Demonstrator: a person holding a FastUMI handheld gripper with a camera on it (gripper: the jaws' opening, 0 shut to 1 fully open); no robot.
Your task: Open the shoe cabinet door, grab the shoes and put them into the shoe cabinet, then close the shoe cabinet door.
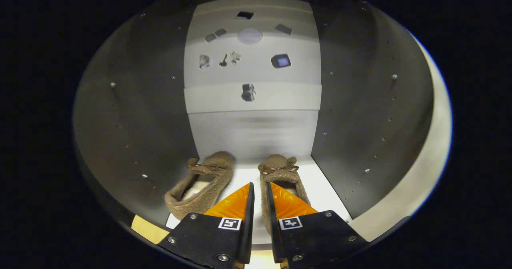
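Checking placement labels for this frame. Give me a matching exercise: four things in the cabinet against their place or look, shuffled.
Things:
1. left shoe
2. right shoe
3. cabinet floor
4. side wall

Place or look:
A. dark, dotted with small holes
B. rim pinched between the fingers of the tool
C. white, under both shoes
D. skewed, beside the tool's left finger

Pairs: 1-D, 2-B, 3-C, 4-A

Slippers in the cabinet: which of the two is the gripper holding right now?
The straight slipper, toe toward the back wall. Its side wall sits between the gripper fingers, which are nearly closed on it. The other slipper lies angled beside it, clear of the fingers.
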